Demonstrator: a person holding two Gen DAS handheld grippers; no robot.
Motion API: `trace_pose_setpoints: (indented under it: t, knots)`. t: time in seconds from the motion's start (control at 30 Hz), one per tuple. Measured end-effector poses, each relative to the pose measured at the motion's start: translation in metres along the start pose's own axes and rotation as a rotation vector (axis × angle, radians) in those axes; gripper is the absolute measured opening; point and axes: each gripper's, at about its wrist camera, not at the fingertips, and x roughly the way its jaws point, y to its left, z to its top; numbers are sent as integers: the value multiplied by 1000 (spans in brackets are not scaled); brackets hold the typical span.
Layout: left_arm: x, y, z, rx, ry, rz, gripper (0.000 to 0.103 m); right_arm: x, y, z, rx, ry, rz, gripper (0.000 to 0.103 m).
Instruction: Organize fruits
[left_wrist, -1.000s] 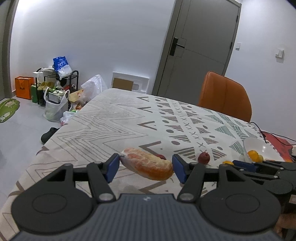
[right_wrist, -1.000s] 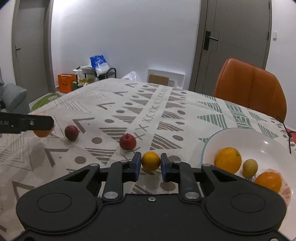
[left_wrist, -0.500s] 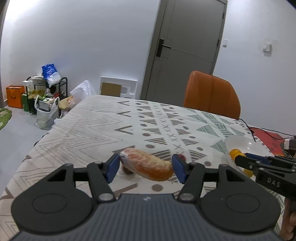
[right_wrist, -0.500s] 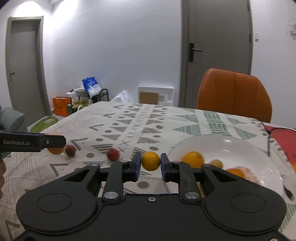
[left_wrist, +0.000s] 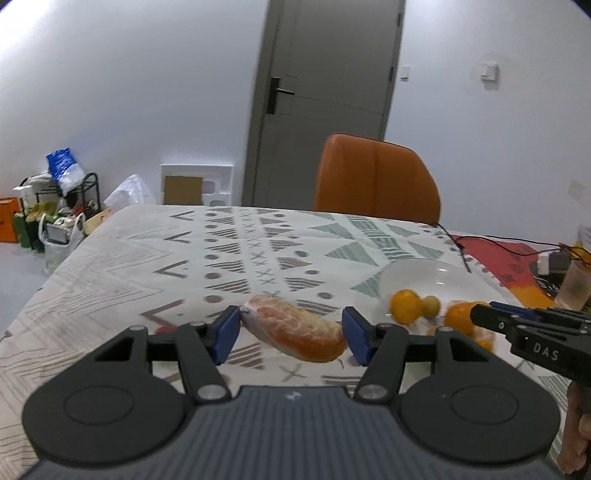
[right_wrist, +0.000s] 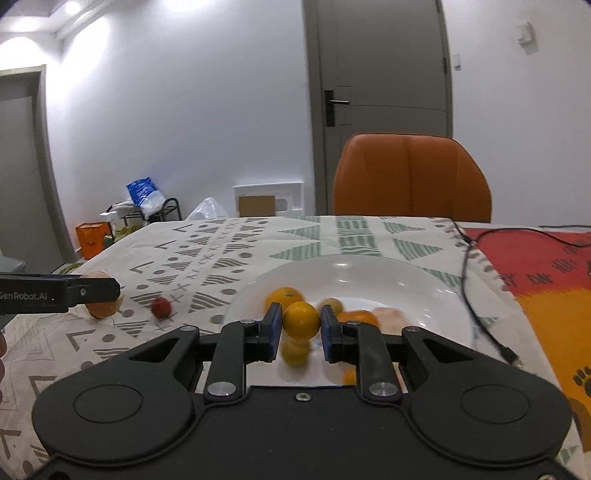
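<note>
Fruit is partway gathered. The white bowl (right_wrist: 436, 280) on the table (left_wrist: 122, 266) is already holding an orange (right_wrist: 283, 297), a small yellow-green fruit (right_wrist: 334, 303) and two more orange pieces (right_wrist: 356, 317), blurred in the right wrist view.

The right tool (right_wrist: 301, 326) is gripping a small round orange fruit (right_wrist: 301, 319) between its blue pads, hanging just over the bowl's near rim, at six o'clock of the dish. By the look of it, this piece is close to being dropped in.

The left tool (left_wrist: 291, 334) is clamping a plastic-wrapped peeled citrus (left_wrist: 295, 332) across its length, both pads touching the ends. It is hanging over the cloth at about nine o'clock of the bowl, well apart from the rim.

A small red fruit (right_wrist: 161, 307) is lying on the cloth between the left tool and the bowl, untouched; another red one (left_wrist: 164, 329) is peeking from behind the left tool's finger. So two held fruits and at least those loose ones remain to be placed.
</note>
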Motion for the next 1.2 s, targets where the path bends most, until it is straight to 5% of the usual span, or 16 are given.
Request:
trace_pose_setpoints:
  t: [0.07,0.13,0.5,0.63,0.77,1.2]
  knots:
    - [1,-10,0,12,1,-11,57,-3,-6,-1,10,-3,-1,21]
    - [2,-18,0,29,4,-22,43,-6,-12,-3,17,-6,5,21]
    - [12,-44,5,56,26,-35,39,-18,-33,-10,50,-15,11,27]
    - [14,-41,2,56,45,-4,45,-22,-40,-11,73,-21,7,33]
    - [17,-39,-3,77,63,25,63,-22,-41,-13,87,-24,13,34]
    - [44,-33,-26,54,142,91,68,-25,-43,-19,90,-18,1,37]
